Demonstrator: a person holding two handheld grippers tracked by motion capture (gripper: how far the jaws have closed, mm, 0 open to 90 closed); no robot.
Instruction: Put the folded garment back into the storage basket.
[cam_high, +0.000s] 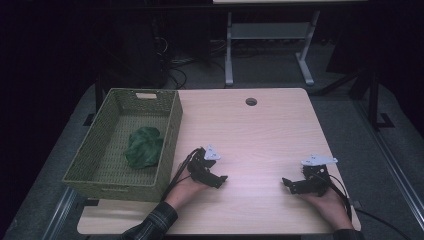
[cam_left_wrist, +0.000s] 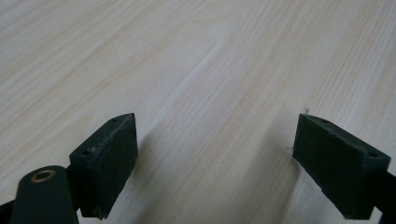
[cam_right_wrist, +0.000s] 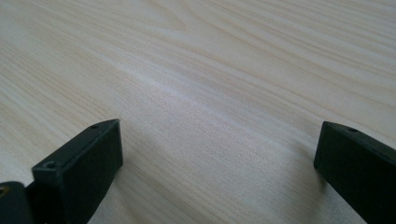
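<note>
Both grippers, left (cam_high: 216, 179) and right (cam_high: 292, 183), rest spread and empty on the wooden table (cam_high: 260, 130). Left of them, the green cloth (cam_high: 144, 146) in the wicker basket (cam_high: 170, 131) looks soft, light and limp; pinching a raised fold probably suits best.

The woven basket (cam_high: 167, 131) is the one tall obstacle on the table (cam_high: 260, 130): its walls stand along the table's left edge, and the green cloth (cam_high: 144, 147) takes up part of its floor, leaving bare floor on the far side of the cloth and to the left of it; everything to the right of the basket is bare wood, broken only by a small round hole (cam_high: 251, 101) near the far edge. The left gripper (cam_high: 220, 179) rests just right of the basket's near corner, jaws spread over bare wood; the right gripper (cam_high: 286, 182) lies well right of the basket, jaws likewise apart, with free tabletop between the two.
</note>
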